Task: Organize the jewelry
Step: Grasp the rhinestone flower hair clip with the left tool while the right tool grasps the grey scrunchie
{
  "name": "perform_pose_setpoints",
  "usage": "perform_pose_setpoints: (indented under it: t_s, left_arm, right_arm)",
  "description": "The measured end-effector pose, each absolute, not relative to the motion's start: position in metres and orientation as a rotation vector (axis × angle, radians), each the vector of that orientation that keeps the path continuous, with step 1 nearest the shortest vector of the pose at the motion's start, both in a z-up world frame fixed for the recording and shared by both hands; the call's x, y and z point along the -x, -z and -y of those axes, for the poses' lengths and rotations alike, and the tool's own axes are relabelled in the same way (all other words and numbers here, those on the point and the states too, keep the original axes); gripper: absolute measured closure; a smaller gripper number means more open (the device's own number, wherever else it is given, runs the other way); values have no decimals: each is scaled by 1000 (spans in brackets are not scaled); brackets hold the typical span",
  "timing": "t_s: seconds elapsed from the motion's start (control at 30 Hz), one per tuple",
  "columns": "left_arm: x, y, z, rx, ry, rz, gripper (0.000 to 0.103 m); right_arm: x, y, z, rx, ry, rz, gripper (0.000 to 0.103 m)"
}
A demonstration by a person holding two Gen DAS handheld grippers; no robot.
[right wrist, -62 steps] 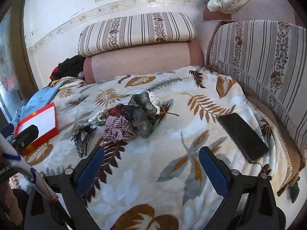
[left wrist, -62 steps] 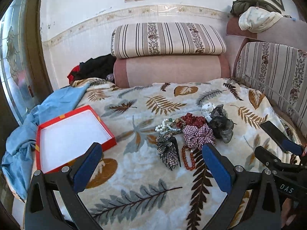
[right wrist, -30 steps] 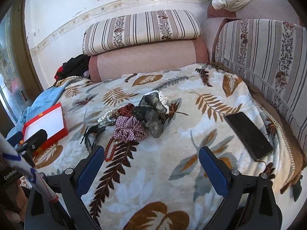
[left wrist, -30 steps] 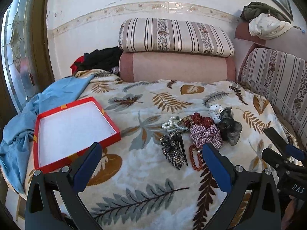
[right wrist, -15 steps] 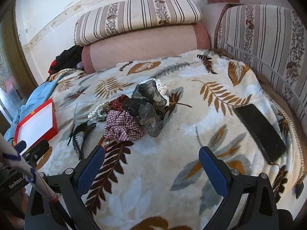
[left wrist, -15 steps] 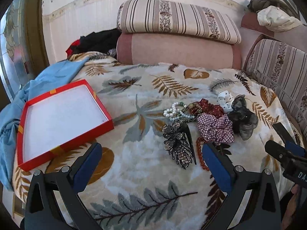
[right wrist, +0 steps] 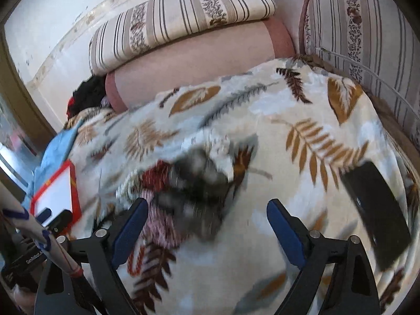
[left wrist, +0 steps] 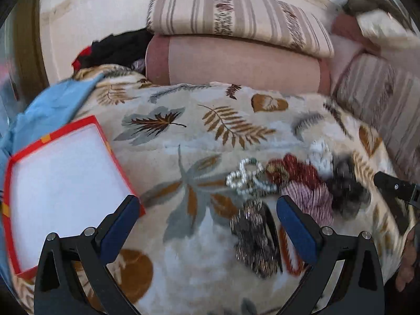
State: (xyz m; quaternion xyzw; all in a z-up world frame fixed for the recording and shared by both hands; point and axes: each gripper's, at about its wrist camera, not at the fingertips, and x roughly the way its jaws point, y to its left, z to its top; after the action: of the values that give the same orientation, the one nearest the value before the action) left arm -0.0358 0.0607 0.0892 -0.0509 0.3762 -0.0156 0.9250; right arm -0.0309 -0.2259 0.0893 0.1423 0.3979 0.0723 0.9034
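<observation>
A pile of jewelry and hair pieces lies on the leaf-patterned blanket: a pearl bracelet, a sparkly dark hair claw, a red bead string, a plaid scrunchie, a dark red scrunchie and a grey scrunchie. An empty red-rimmed box with a white inside lies at the left. My left gripper is open, low over the blanket just left of the claw. My right gripper is open, right above the grey scrunchie and plaid scrunchie.
A black phone lies on the blanket at the right. Striped and pink cushions line the back, a striped sofa back the right. Blue cloth and dark clothes lie at the back left.
Both grippers have moved forward and down toward the pile, which now looks larger and motion-blurred. Both stay open and empty.
</observation>
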Motion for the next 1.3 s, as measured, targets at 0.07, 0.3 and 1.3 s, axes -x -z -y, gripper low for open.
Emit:
perform_pose_setpoints:
  t_s: [0.07,0.3,1.3]
  left_arm:
    - [30,-81,-69,171,59,-783,0]
    - [26,-57,-73,255,170,-847,7]
    - [24,-59,-36,64,162,-773,63]
  right_arm:
    - [19,-84,225,-304,-178,-847,19]
    - [8,-53,218,-343,-273,-892,33]
    - [19,-71,218,-345,-325,-698,90]
